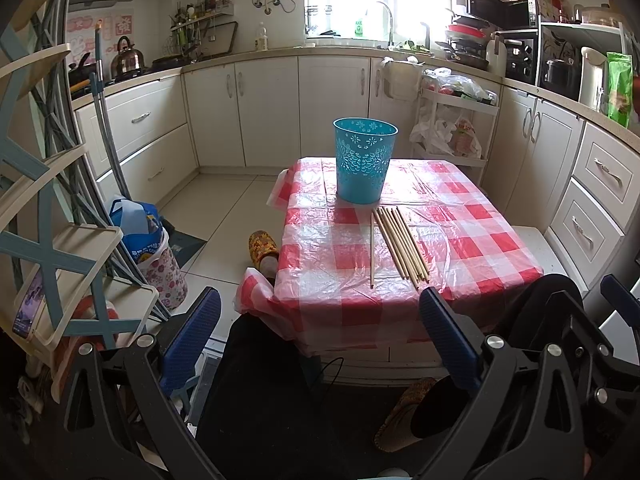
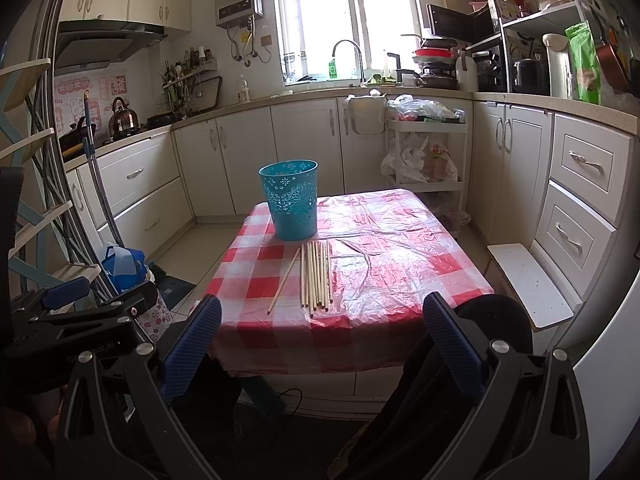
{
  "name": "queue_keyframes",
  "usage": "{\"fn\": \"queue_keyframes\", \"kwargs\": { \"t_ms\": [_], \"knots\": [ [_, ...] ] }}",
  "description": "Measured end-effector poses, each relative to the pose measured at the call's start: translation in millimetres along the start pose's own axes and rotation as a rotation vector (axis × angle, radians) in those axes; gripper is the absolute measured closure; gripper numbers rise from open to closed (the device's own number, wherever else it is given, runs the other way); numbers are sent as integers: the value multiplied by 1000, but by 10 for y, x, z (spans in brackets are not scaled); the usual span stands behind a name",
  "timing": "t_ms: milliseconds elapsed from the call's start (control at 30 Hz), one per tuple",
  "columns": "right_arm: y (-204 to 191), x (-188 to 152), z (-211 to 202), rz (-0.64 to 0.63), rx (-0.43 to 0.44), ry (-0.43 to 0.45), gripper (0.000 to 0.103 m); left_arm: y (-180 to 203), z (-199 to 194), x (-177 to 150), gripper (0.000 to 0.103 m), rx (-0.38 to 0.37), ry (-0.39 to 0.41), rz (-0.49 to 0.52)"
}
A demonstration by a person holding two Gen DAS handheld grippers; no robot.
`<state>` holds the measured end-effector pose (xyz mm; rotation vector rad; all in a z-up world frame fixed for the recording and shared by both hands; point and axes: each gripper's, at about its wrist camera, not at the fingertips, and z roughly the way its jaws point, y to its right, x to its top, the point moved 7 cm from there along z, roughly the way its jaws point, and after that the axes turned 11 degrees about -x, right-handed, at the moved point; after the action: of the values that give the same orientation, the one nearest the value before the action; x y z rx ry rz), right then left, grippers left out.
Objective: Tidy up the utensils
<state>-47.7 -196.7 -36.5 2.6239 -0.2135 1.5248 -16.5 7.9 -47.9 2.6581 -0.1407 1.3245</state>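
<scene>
Several wooden chopsticks (image 1: 402,242) lie side by side on the red-and-white checked table (image 1: 472,248), with one chopstick (image 1: 371,250) apart to their left. A blue perforated bucket (image 1: 363,160) stands upright just behind them. In the right wrist view the chopsticks (image 2: 316,276), the stray one (image 2: 285,281) and the bucket (image 2: 291,200) show on the table (image 2: 400,264). My left gripper (image 1: 320,308) is open and empty, held short of the table's near edge. My right gripper (image 2: 322,314) is open and empty, also short of the near edge.
A white stool (image 2: 528,280) stands right of the table. A trolley with bags (image 2: 424,152) is behind it. A rack (image 1: 52,208) and a blue bag (image 1: 136,228) stand on the left. Cabinets line the walls. The person's legs and slippers (image 1: 262,248) are below.
</scene>
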Motion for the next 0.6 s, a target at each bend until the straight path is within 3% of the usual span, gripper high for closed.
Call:
{"fn": "queue_keyframes", "kwargs": {
  "t_ms": [600],
  "knots": [
    [-39, -36, -10, -3, 9, 0, 6, 2, 1, -21, 8, 0, -2, 0]
  ]
}}
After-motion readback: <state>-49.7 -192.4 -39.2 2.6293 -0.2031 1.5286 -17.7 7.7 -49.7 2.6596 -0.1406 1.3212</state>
